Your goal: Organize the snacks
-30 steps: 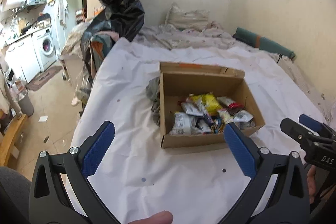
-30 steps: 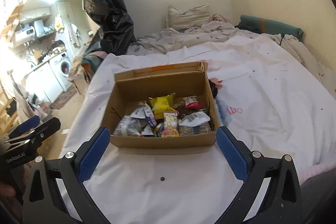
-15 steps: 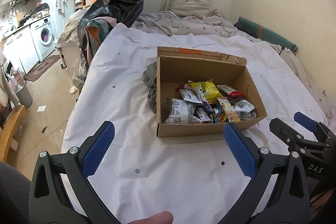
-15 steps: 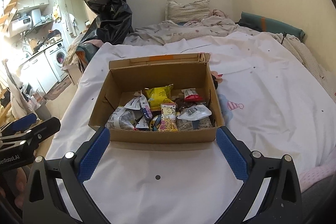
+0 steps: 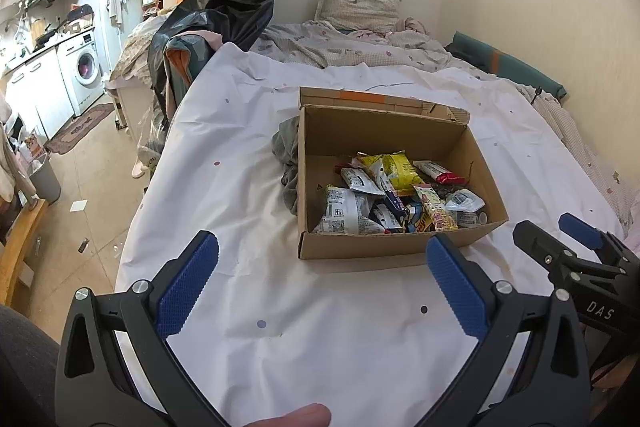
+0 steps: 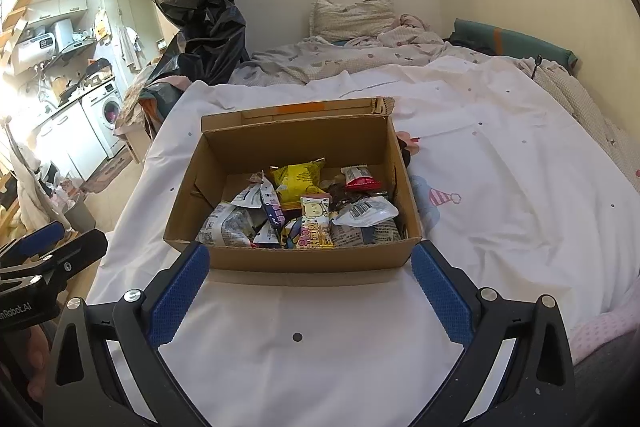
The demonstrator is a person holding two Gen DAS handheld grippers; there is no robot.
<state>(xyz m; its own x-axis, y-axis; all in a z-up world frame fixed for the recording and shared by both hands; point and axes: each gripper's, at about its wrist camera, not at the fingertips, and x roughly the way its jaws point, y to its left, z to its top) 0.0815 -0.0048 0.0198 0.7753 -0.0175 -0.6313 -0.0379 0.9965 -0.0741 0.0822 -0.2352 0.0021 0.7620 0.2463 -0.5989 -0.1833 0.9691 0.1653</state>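
Nearest, the left tool (image 5: 322, 271) and right tool (image 6: 310, 285) both gape wide, holding nothing, above the white sheet (image 6: 500, 187) on the bed. Just beyond, the open box (image 6: 304, 261) holds the snacks (image 6: 312, 211). A pillow (image 6: 352, 17) lies farthest.

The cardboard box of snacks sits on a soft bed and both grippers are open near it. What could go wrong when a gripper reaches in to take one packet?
1. The packets overlap in a heap inside the cardboard box, so fingers closing on the yellow packet may also pinch a neighbour.
2. The box stands on a loose white sheet; a push on its wall might slide or tip it.
3. The left gripper and right gripper aim at one box and could collide.
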